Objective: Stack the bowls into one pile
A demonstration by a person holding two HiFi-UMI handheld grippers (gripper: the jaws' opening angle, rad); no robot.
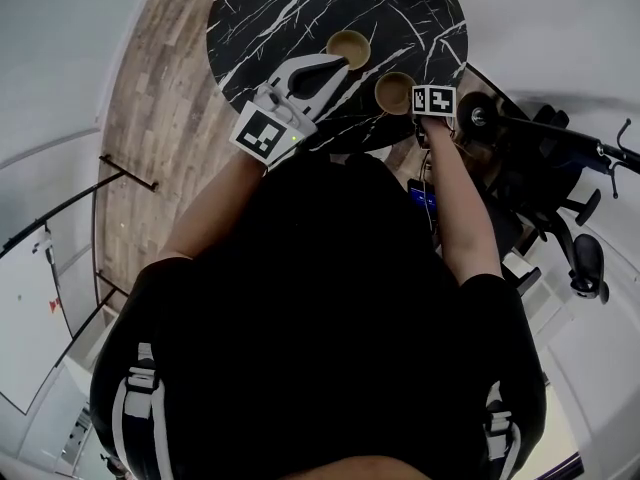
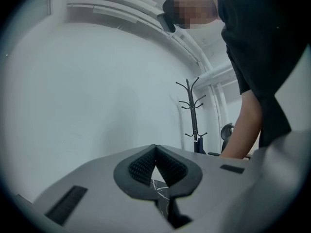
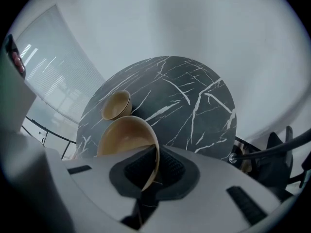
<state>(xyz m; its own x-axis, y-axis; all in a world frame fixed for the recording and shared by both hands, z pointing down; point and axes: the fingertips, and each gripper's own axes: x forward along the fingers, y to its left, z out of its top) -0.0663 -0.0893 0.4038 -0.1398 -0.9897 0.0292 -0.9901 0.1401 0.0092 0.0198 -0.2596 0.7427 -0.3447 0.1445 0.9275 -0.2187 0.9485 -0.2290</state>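
Observation:
Two tan bowls are on or over a round black marble table. One bowl stands on the table; the right gripper view shows it further off. The other bowl is tilted and lifted off the table, with my right gripper shut on its rim. The right gripper's marker cube sits just right of that bowl. My left gripper points level beside the standing bowl, its pads together with nothing between them.
The table's near edge lies close to my body. A black office chair and a stand are to the right on the wooden floor. The left gripper view faces a white wall, a coat stand and a person's arm.

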